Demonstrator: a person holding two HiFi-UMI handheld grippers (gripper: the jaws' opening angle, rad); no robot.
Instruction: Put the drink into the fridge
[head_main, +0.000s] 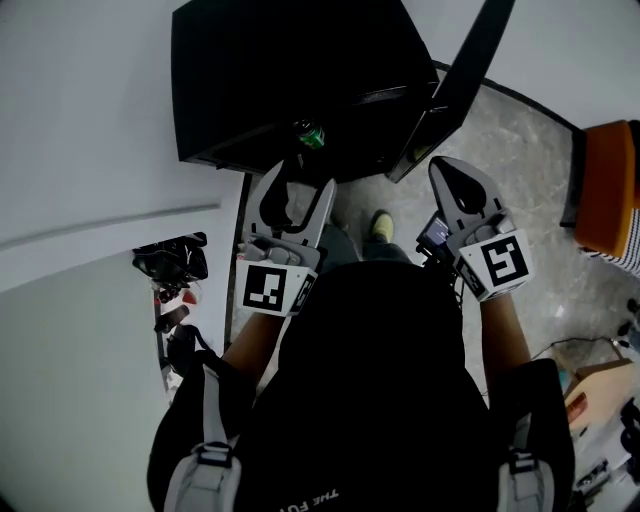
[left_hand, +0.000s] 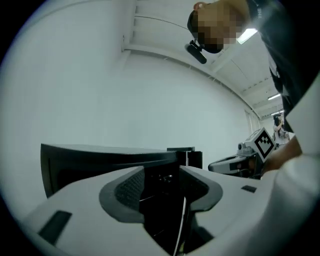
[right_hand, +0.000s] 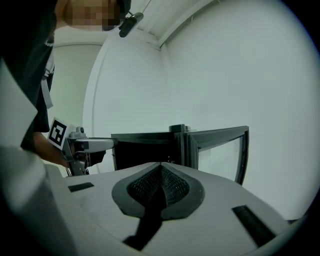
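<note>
A black fridge (head_main: 290, 70) stands in front of me, its glass door (head_main: 470, 60) swung open to the right. A green drink can (head_main: 309, 134) sits just inside the fridge's front opening. My left gripper (head_main: 300, 182) is a little short of the can with its jaws apart and nothing between them. In the left gripper view, the left gripper (left_hand: 162, 175) has only the dark fridge (left_hand: 100, 160) interior in its gap. My right gripper (head_main: 455, 172) hovers near the door's lower edge, shut and empty. In the right gripper view, the right gripper's (right_hand: 161, 167) pads meet in front of the fridge (right_hand: 145, 147) and its door (right_hand: 220, 145).
A white surface runs along the left, with dark clutter (head_main: 170, 262) at its edge. An orange seat (head_main: 610, 185) stands at the right on the marble floor (head_main: 520, 170). Small items lie at the lower right. The person's shoe (head_main: 381, 226) is below the fridge.
</note>
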